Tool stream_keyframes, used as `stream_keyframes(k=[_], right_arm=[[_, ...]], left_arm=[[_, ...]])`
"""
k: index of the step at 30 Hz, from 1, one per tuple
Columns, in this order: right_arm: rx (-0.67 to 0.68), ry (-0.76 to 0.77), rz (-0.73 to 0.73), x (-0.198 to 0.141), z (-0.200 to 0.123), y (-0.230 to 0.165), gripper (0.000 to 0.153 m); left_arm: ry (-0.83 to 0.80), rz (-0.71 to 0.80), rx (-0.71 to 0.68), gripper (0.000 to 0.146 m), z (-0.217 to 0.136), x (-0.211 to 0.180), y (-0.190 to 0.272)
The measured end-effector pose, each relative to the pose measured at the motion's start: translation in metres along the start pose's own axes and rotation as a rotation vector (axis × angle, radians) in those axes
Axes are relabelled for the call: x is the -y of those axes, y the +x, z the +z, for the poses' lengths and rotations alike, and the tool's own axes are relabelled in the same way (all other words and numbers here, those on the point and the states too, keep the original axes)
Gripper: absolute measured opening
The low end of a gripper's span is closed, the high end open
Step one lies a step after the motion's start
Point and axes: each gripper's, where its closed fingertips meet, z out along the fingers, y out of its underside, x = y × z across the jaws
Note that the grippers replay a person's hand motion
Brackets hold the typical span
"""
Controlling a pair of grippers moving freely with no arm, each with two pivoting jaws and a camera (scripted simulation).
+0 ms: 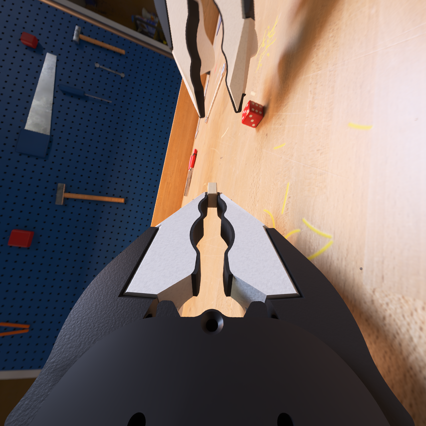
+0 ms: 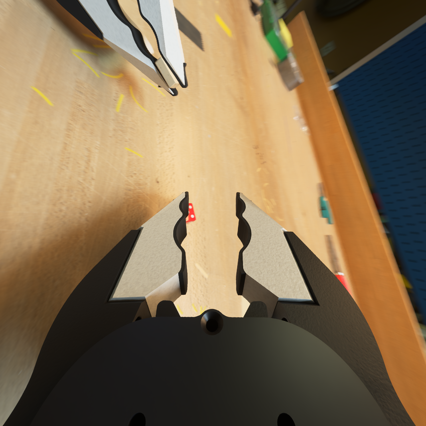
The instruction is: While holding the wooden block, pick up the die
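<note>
My left gripper (image 1: pixel 212 196) is shut on a small pale wooden block (image 1: pixel 212 194) at its fingertips, held above the wooden bench. It also shows in the right wrist view (image 2: pixel 178 88), with the block (image 2: pixel 167 73) between its tips. The red die (image 1: pixel 252 114) with white dots lies on the bench top. My right gripper (image 2: pixel 212 196) is open, its tips just above the die (image 2: pixel 191 213), which peeks out beside the left finger. In the left wrist view the right gripper (image 1: pixel 220 113) hangs open, one fingertip right next to the die.
The wooden bench (image 2: pixel 115 149) carries yellow shavings (image 1: pixel 317 228). A red-handled tool (image 1: pixel 191 166) and a thin rod (image 1: pixel 214 94) lie near its back edge. A blue pegboard (image 1: pixel 92 138) holds hammers and a saw. A green object (image 2: pixel 276 43) sits at the bench's far side.
</note>
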Motion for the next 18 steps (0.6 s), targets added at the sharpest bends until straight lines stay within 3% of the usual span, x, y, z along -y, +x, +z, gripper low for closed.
stream_keyframes(k=[4, 7, 12, 18], right_arm=[[0.287, -0.014, 0.179, -0.002, -0.003, -0.014, 0.046], [0.432, -0.043, 0.249, -0.006, -0.005, -0.020, 0.048], [0.557, -0.030, 0.352, -0.005, -0.004, -0.020, 0.043], [0.615, -0.098, 0.292, -0.020, 0.001, -0.025, 0.028]], left_arm=[[0.028, 0.010, -0.036, 0.006, -0.001, 0.003, 0.006], [0.027, 0.041, -0.062, 0.006, 0.000, 0.004, 0.012], [0.030, 0.031, -0.080, 0.006, 0.001, 0.003, 0.014], [0.063, 0.007, -0.115, 0.006, 0.000, 0.008, 0.019]])
